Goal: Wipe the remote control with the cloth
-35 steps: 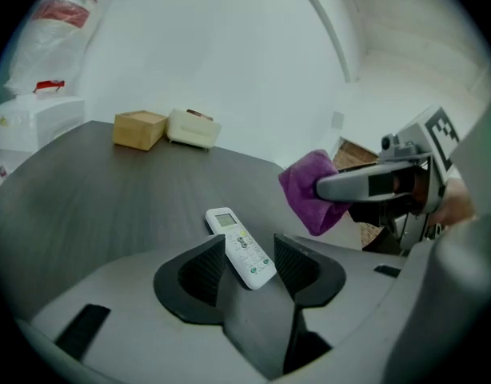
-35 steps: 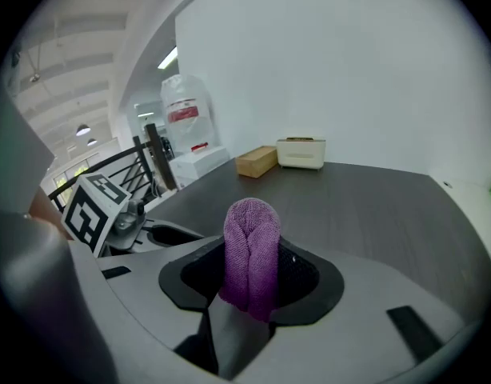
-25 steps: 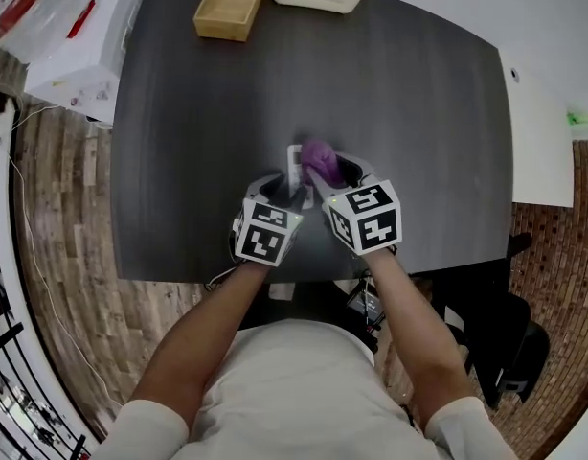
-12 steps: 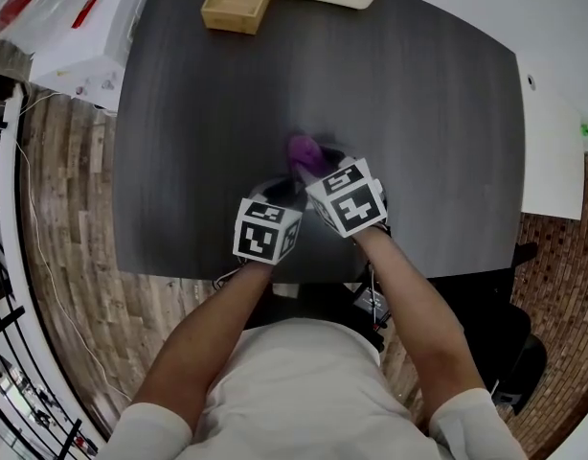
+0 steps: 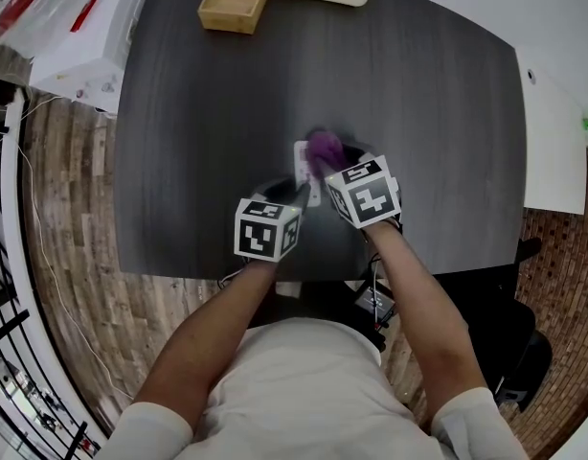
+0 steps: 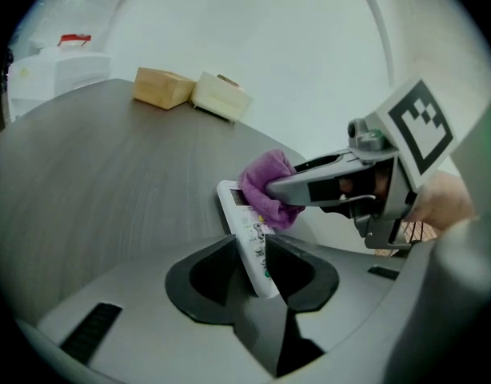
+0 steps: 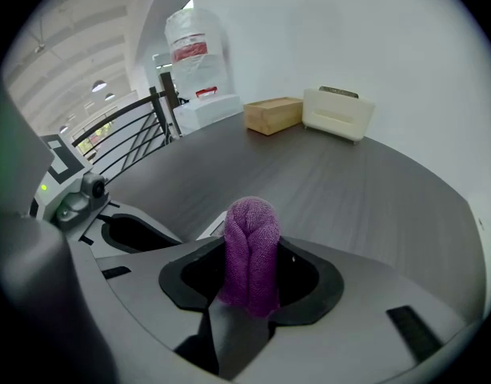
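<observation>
Wiping is judged in hand; the slim white plastic remote control (image 6: 244, 218) is pinched in the left gripper (image 6: 256, 256), its jaws just closed tighter; the bunched purple fabric cloth (image 7: 251, 242), clamped in the right gripper (image 7: 251, 278) against the remote's far end, must be drawn along it.

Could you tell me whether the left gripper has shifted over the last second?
No. The left gripper sits equally near the table's front edge; its jaws have just been closing, the remote control between them.

Head view overhead; gripper views low over table (image 5: 198, 113)
</observation>
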`<move>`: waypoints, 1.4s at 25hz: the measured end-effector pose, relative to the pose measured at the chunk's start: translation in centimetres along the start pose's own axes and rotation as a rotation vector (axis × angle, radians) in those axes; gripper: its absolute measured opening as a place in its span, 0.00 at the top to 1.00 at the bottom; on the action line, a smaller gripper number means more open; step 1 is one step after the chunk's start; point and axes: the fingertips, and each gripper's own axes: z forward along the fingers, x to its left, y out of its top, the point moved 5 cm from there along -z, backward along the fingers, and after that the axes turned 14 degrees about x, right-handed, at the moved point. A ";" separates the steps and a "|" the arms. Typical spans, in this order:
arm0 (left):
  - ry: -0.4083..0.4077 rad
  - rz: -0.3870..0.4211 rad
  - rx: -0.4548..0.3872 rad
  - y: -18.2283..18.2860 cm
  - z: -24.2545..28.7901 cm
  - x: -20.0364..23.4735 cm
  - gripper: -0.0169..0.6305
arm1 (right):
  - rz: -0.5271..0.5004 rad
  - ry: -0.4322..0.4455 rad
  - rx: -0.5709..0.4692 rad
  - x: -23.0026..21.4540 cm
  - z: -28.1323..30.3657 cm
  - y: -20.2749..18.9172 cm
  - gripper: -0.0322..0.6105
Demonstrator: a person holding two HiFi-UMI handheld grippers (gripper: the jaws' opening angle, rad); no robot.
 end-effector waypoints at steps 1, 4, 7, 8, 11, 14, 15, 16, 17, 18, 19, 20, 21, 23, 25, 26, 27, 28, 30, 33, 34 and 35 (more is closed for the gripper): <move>-0.001 0.001 0.000 0.0 0.0 0.0 0.80 | -0.002 -0.008 0.004 -0.2 -0.1 -0.3 0.68; 0.001 0.014 0.002 0.0 0.1 -0.2 0.79 | -0.001 -0.036 0.017 -0.9 -0.3 -1.1 0.68; 0.009 0.026 0.003 0.2 0.2 -0.2 0.79 | 0.029 -0.050 0.015 -1.6 -0.3 -1.6 0.68; 0.011 0.027 0.002 0.3 0.2 -0.2 0.80 | 0.037 -0.057 0.016 -1.8 -0.4 -1.7 0.68; 0.009 0.026 0.003 0.3 0.3 -0.3 0.80 | 0.042 -0.105 0.029 -2.4 -0.8 -2.3 0.68; 0.006 0.024 0.005 0.3 0.3 -0.2 0.80 | 0.077 -0.142 0.046 -3.6 -0.9 -3.6 0.68; 0.004 0.024 0.007 0.2 0.3 -0.3 0.80 | 0.099 -0.145 0.044 -3.9 -1.0 -4.0 0.68; -0.002 0.024 0.010 0.2 0.3 -0.3 0.80 | 0.117 -0.147 0.037 -4.2 -1.2 -4.3 0.68; -0.013 0.023 0.012 0.3 0.3 -0.2 0.80 | 0.128 -0.149 0.027 -4.3 -1.4 -4.4 0.68; -0.029 0.022 0.014 0.3 0.2 -0.3 0.80 | 0.133 -0.150 0.014 -4.2 -1.8 -4.3 0.69; -0.045 0.025 0.012 0.3 0.1 -0.3 0.80 | 0.133 -0.148 -0.001 -4.1 -2.1 -4.1 0.68; -0.059 0.033 0.006 0.4 -0.2 -0.5 0.79 | 0.130 -0.145 -0.018 -3.8 -2.5 -3.8 0.68; -0.069 0.044 0.000 0.4 -0.5 -0.7 0.79 | 0.125 -0.141 -0.036 -3.5 -2.8 -3.4 0.69; -0.091 0.055 -0.003 0.2 -0.8 -1.1 0.79 | 0.106 -0.121 -0.076 -2.5 -3.4 -2.6 0.68; -0.105 0.048 0.011 -0.2 -0.8 -1.4 0.79 | 0.072 -0.076 -0.111 -0.8 -3.7 -1.6 0.68; -0.105 0.040 0.020 -0.4 -0.7 -1.4 0.80 | 0.045 -0.048 -0.124 0.4 -3.7 -1.1 0.69; -0.102 0.031 0.027 -0.5 -0.7 -1.3 0.80 | 0.010 -0.023 -0.131 1.6 -3.5 -0.8 0.69; -0.097 0.022 0.033 -0.6 -0.6 -1.1 0.80 | -0.029 -0.003 -0.128 2.7 -3.1 -0.5 0.68; -0.091 0.002 0.050 -0.8 -0.3 -0.7 0.80 | -0.094 0.020 -0.089 4.3 -2.0 -0.7 0.69; -0.099 -0.046 0.078 -1.2 0.1 -0.4 0.80 | -0.098 0.034 -0.053 4.4 -0.8 -1.4 0.68; -0.103 -0.067 0.079 -1.2 0.2 -0.4 0.80 | -0.086 0.034 -0.055 4.1 -0.7 -1.5 0.69; -0.105 -0.090 0.077 -1.2 0.2 -0.4 0.80 | -0.077 0.031 -0.060 3.8 -0.7 -1.5 0.69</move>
